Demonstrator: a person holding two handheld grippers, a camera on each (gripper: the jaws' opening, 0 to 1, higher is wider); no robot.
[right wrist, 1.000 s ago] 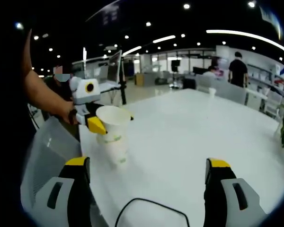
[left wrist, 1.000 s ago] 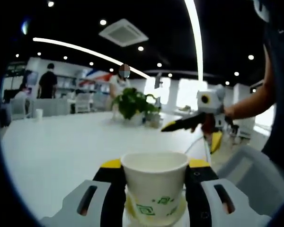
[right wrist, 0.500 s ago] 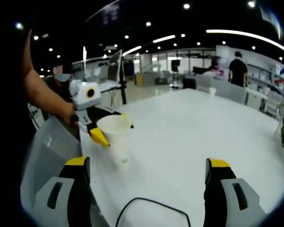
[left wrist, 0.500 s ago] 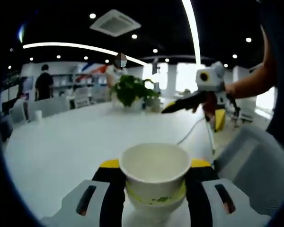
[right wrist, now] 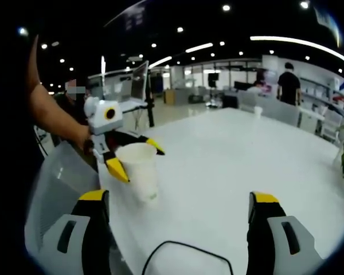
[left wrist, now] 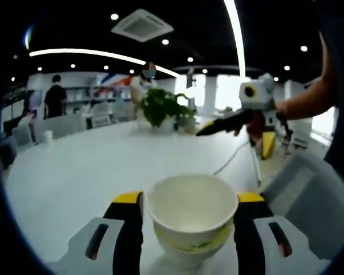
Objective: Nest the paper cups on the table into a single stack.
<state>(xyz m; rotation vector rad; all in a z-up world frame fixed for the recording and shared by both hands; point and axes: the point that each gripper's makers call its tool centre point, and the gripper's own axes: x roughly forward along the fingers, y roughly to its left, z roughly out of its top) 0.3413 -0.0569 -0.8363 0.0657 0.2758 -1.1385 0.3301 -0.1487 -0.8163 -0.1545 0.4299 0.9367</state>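
Note:
A stack of white paper cups (left wrist: 190,220) with green print stands on the white table (left wrist: 74,172), between the jaws of my left gripper (left wrist: 189,197). Its jaws stand slightly apart from the cup walls, so it is open. In the right gripper view the same stack (right wrist: 139,172) sits near the table's left edge, with the left gripper (right wrist: 135,158) spread around its rim and a person's hand behind it. My right gripper (right wrist: 178,229) is wide open over bare table, with nothing between its jaws. It also hovers at the right in the left gripper view (left wrist: 232,134).
A potted plant (left wrist: 163,109) stands at the table's far side. A single small cup (right wrist: 257,112) stands far off. A black cable (left wrist: 235,157) runs across the table. Grey chairs (right wrist: 57,177) stand by the table's edge, and people are at the back of the room.
The left gripper lowered its held cup down into the cup on the table, then spread its jaws off the stack. The right gripper has stayed in place, open.

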